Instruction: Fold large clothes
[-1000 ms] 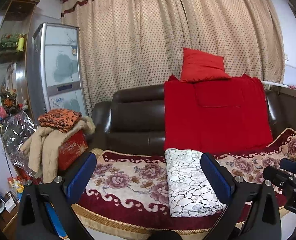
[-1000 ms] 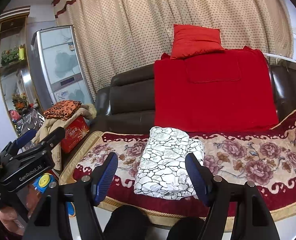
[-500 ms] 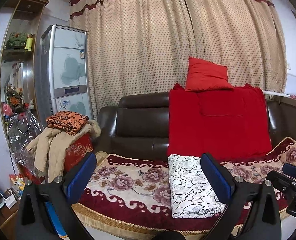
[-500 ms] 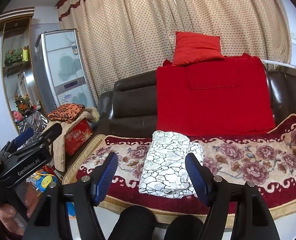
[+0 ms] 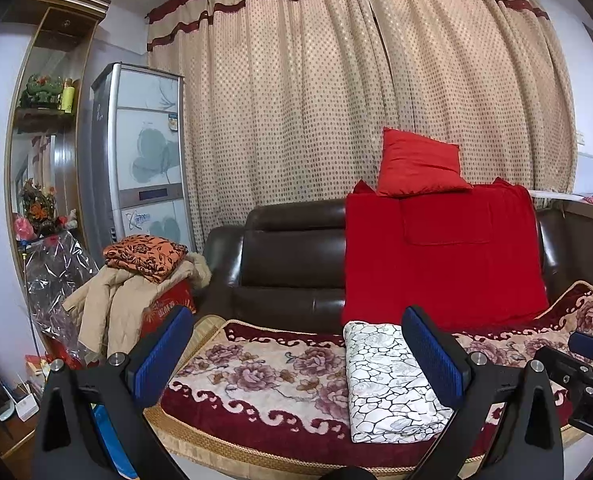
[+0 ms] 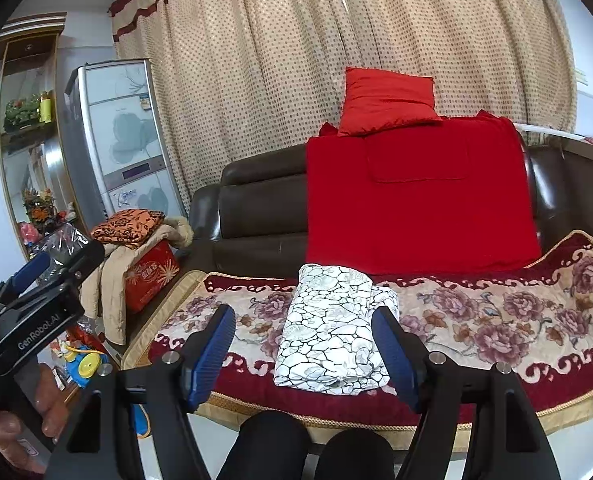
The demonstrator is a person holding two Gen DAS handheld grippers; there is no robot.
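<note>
The left tool [image 5: 298, 354] hangs with its jaws wide apart and empty, short of the sofa [image 5: 292, 264], where the folded white cloth [image 5: 384, 380] lies at the front edge of the floral cover [image 5: 256, 372].

Glossy leather sofa [image 5: 292, 264], cloth garment [image 5: 388, 380]

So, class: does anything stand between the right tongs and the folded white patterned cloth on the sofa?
Nothing visible does. The right tongs stand open and empty, with only open air and floral sofa cover before the folded cloth.
</note>
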